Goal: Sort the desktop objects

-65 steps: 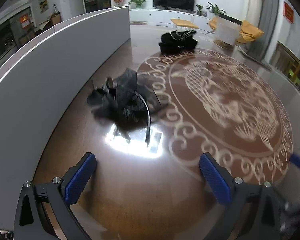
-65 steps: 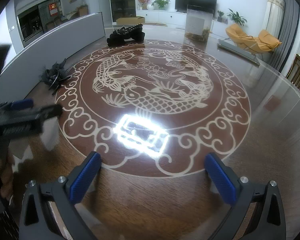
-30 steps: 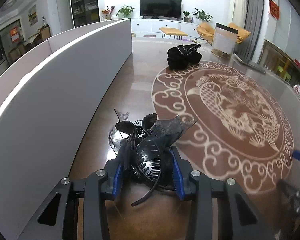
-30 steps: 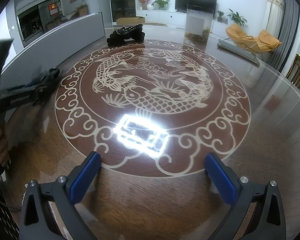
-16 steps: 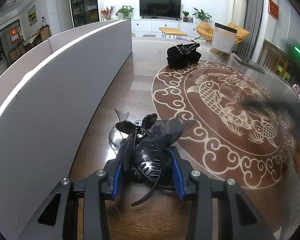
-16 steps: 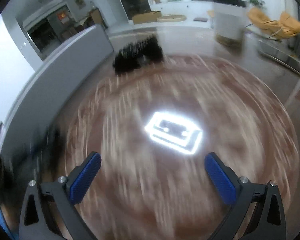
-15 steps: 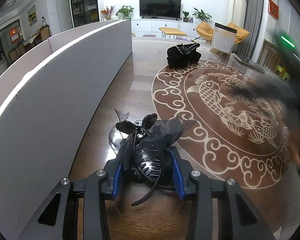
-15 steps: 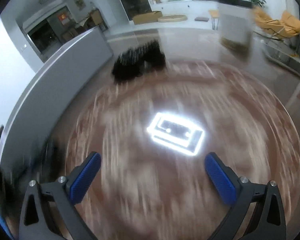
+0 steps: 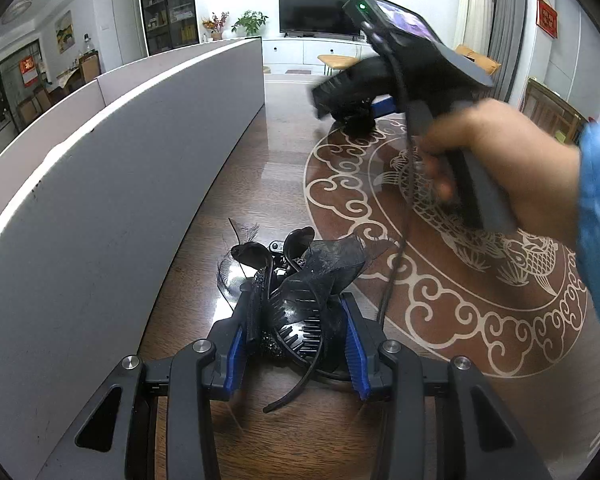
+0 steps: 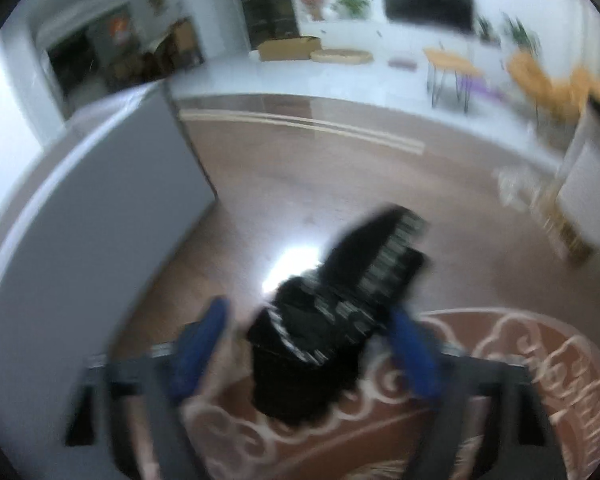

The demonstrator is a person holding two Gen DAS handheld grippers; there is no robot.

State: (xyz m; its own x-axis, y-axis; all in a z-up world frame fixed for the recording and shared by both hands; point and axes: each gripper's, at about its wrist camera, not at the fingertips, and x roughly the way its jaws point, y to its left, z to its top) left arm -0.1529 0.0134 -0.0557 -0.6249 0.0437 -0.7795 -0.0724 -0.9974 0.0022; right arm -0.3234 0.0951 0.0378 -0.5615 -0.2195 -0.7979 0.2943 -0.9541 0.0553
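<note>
The black hair clip with a bow [image 9: 296, 300] sits at 6 o'clock in your left view, on the brown desk [image 9: 228, 208] beside the grey wall [image 9: 100, 184]. Your left gripper [image 9: 294, 344] pinches it with its blue fingers [image 9: 354, 344]. At 2 o'clock your right hand [image 9: 496, 160] holds the other tool.

In your blurry right view, a black spiky clip [image 10: 340, 316] lies at 6 o'clock between your right gripper's [image 10: 308, 344] fingers [image 10: 414, 352], which have just been closing. I cannot tell if they touch it.
</note>
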